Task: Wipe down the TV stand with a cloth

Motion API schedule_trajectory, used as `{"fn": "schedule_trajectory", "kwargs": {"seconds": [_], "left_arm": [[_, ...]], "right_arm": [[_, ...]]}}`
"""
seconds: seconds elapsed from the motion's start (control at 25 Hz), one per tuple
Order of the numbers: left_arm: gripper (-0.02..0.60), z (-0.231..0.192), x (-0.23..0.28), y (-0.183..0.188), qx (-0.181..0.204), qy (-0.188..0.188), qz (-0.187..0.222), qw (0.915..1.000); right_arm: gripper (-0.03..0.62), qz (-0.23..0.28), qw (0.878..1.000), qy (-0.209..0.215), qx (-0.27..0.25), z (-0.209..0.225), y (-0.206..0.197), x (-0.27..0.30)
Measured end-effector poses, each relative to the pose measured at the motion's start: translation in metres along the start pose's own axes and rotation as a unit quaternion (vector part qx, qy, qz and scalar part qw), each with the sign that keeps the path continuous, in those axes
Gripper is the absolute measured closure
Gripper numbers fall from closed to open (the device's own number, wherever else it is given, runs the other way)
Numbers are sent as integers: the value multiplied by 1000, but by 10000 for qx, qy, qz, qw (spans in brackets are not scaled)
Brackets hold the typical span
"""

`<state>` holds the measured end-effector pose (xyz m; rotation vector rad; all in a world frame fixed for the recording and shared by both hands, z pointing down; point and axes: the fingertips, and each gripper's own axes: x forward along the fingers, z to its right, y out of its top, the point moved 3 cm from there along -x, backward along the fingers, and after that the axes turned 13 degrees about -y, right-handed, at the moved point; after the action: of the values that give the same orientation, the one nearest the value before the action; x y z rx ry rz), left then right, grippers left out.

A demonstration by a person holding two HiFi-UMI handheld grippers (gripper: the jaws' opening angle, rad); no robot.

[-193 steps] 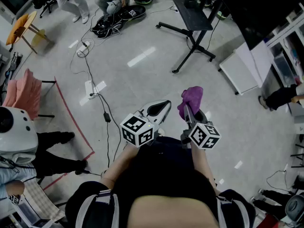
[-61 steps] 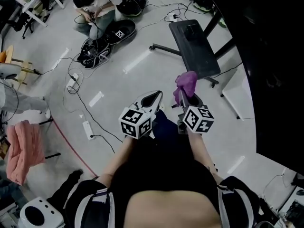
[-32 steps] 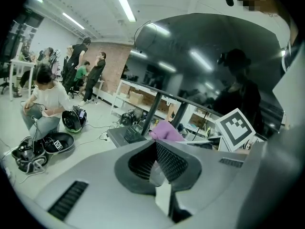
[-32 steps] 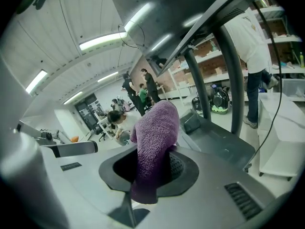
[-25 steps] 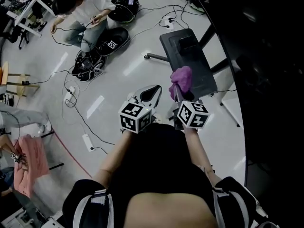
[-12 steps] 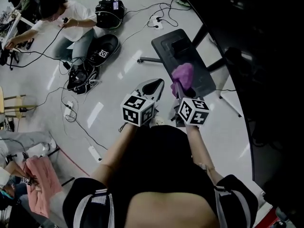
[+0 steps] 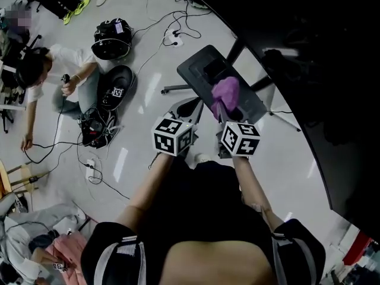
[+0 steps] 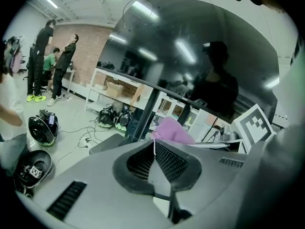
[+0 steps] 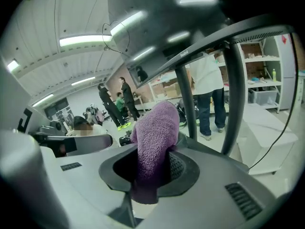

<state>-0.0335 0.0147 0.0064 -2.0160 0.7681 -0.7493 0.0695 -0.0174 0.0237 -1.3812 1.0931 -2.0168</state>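
Closed in on the black TV stand [image 7: 237, 46] since the first frame. Its dark grey rectangular shelf [image 7: 202, 70] was well up the floor then; in the head view it now lay directly past both gripper tips. Big black screen [image 7: 320, 58] filled the right side.

Right gripper [image 7: 221, 110] had its jaws clamped on the purple terry cloth [image 7: 225, 92]. In the right gripper view [image 9: 151, 163], the cloth [image 9: 155, 137] was pinched low between the pads and bunched up beyond the tips. From the head view, the bunch overlapped the shelf's near edge, toward the right corner. Couldn't tell whether it touched the shelf or hung above it.

Left gripper [image 7: 189, 107] was just beside the right one, jaws pressed together on nothing. The left gripper view [image 8: 154, 147] showed its pads meeting, with the cloth [image 8: 172, 130] just beyond them to the right.

Person sat on the pale floor [image 7: 279, 159] at far left [image 7: 56, 76], among black cables [image 7: 95, 135].
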Motion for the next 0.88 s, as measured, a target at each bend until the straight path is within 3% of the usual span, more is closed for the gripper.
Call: {"fn": "schedule_trajectory", "kwargs": {"seconds": [0.36,0.88], "left_arm": [[575,-41,19,10,-213,-177,-137,9995],[577,-92,60,27,-261,-420,-124,9987]], "right_arm": [[505,50,9989,-281,-384,-14,18,27],[505,46,9961,-732,-484,-6,37,76]]}}
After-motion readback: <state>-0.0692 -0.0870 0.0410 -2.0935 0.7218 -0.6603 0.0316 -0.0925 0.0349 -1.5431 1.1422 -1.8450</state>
